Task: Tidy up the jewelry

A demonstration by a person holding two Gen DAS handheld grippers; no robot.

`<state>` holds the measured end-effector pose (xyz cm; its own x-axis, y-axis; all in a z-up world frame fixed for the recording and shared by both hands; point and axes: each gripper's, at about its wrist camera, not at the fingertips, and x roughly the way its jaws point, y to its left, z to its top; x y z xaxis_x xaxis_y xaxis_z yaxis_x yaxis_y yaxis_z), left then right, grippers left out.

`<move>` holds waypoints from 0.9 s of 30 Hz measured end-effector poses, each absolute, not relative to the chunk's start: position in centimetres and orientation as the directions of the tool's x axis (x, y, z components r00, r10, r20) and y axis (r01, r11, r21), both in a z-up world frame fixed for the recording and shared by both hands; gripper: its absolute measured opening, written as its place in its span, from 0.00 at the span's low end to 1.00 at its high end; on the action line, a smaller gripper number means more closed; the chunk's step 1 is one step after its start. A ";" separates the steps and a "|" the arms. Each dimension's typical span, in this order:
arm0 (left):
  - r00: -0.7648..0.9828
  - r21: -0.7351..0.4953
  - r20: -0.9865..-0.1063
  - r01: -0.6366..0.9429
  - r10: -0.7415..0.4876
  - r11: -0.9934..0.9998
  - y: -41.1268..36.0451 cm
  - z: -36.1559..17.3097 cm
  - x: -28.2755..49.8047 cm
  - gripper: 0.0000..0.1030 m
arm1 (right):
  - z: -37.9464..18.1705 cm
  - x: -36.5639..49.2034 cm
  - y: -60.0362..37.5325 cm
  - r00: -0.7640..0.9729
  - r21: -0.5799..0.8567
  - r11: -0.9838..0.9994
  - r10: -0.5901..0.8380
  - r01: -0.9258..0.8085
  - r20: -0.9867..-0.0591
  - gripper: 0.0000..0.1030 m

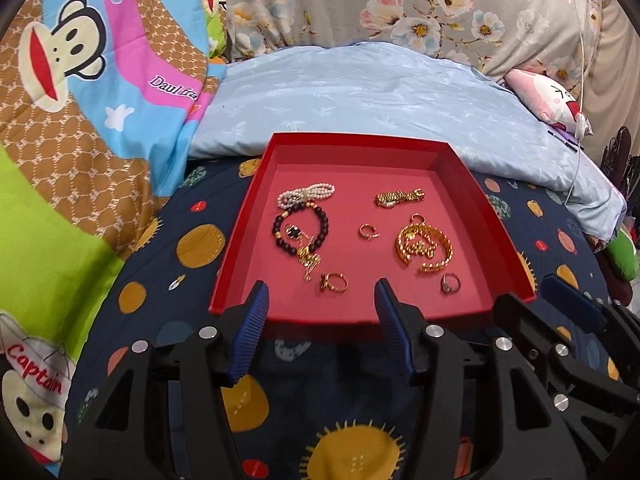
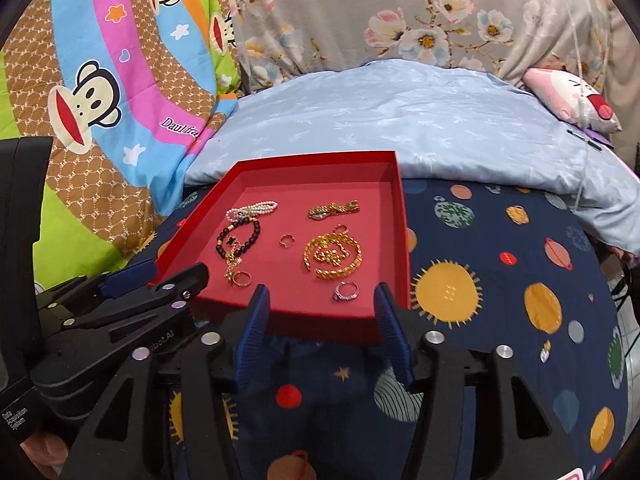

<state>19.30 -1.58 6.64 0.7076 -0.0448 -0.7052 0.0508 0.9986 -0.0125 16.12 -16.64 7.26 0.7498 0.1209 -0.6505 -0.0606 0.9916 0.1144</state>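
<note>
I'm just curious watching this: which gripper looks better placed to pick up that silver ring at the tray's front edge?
Probably the right gripper: it is open, and the silver ring lies almost between its fingers. From the left gripper, also open, that ring sits off to its right.

Bedding everywhere here. Underneath is a navy planet-print sheet (image 1: 192, 248) with orange suns and little ringed planets all over. At its far edge sits a pale blue pillow (image 1: 360, 92), kinda rumpled. Off to the left there's a bright monkey-cartoon quilt (image 1: 80, 80) in pink, blue and green stripes. Behind the pillow is a grey floral fabric (image 1: 400, 4). A pink plush toy (image 2: 576, 100) lies at the pillow's right end, with a white cable (image 1: 582, 60) hanging down by it.
</note>
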 end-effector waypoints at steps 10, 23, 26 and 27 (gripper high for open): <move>0.723 0.074 -0.689 -0.010 0.058 0.997 -1.8 3.2 15.8 0.71 | 3.7 13.1 -17.1 0.748 0.049 0.999 0.016 0.022 -0.664 0.73; 0.681 -0.027 -0.732 -0.041 0.008 0.999 -0.2 1.1 15.7 0.88 | 2.6 12.6 -17.2 0.736 0.027 0.998 -0.024 0.058 -0.677 0.83; 0.681 -0.032 -0.732 -0.049 0.010 0.998 -0.1 1.0 15.7 0.88 | 2.7 12.6 -17.1 0.739 0.035 0.998 -0.011 0.047 -0.673 0.83; 0.681 -0.028 -0.732 -0.052 0.015 0.998 -0.1 1.0 15.7 0.88 | 2.7 12.7 -17.1 0.739 0.034 0.998 -0.015 0.050 -0.674 0.83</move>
